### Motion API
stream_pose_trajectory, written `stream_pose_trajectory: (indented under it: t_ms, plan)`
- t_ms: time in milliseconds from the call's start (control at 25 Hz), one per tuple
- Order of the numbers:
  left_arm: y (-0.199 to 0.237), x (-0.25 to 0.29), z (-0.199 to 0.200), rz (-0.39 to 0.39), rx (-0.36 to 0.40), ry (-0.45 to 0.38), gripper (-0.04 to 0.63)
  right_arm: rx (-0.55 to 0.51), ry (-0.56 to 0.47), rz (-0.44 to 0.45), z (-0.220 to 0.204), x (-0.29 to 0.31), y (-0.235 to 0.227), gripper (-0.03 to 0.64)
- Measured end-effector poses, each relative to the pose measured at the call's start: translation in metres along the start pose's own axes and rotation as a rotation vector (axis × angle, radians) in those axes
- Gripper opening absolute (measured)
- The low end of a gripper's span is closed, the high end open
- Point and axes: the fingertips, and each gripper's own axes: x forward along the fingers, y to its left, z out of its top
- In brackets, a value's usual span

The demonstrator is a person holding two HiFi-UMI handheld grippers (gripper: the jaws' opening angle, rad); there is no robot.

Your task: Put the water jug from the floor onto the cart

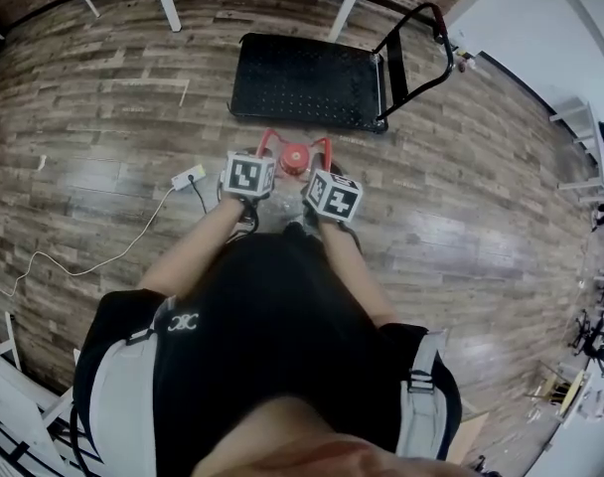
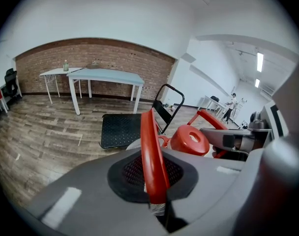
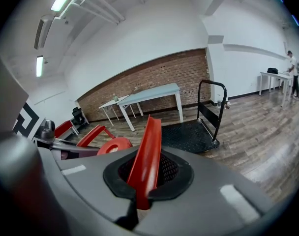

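The water jug [image 1: 283,205] hangs between my two grippers, its clear body mostly hidden under them. Its red cap [image 1: 295,157] shows in front of the marker cubes. My left gripper [image 1: 268,153] is shut on the jug's left red handle [image 2: 154,161], and the cap [image 2: 189,140] lies just to its right. My right gripper [image 1: 322,159] is shut on the right red handle [image 3: 145,161], with the cap [image 3: 115,145] to its left. The black flat cart [image 1: 307,79] stands on the floor just beyond the jug, its push bar [image 1: 426,43] at the right end.
White tables [image 2: 107,76] stand by the brick wall behind the cart. A power strip with a white cable [image 1: 189,177] lies on the wooden floor to my left. A person [image 3: 293,73] stands at a far table. Shelving [image 1: 585,137] lines the right wall.
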Motion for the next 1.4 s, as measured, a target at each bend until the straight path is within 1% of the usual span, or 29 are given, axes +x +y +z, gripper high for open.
stream_pose_trajectory:
  t_ms: [280,520,600,840,960,1080,1160,1400]
  plan:
    - [-0.010,0.044,0.034,0.018,-0.007,0.026,0.005,-0.024,0.022,0.020,0.031,0.031,-0.030,0.015]
    - [-0.029,0.082,0.065,0.021,0.012,0.045,0.005,0.005,0.032,0.021,0.057,0.056,-0.070,0.015]
    - [-0.034,0.094,0.079,0.024,0.014,0.041,0.005,0.014,0.034,0.029,0.067,0.066,-0.082,0.015]
    - [-0.044,0.126,0.108,0.031,-0.014,0.030,0.003,-0.007,0.049,0.051,0.091,0.089,-0.107,0.015]
    - [-0.054,0.138,0.124,0.029,-0.017,0.013,0.003,-0.003,0.028,0.056,0.106,0.093,-0.123,0.015]
    - [-0.062,0.146,0.136,0.037,0.007,-0.010,0.003,0.007,-0.003,0.056,0.120,0.097,-0.134,0.015]
    - [-0.063,0.150,0.142,0.043,0.014,-0.019,0.003,-0.003,-0.011,0.058,0.125,0.100,-0.136,0.015]
    - [-0.057,0.167,0.148,0.040,0.008,-0.009,0.005,-0.003,0.000,0.056,0.131,0.119,-0.142,0.015]
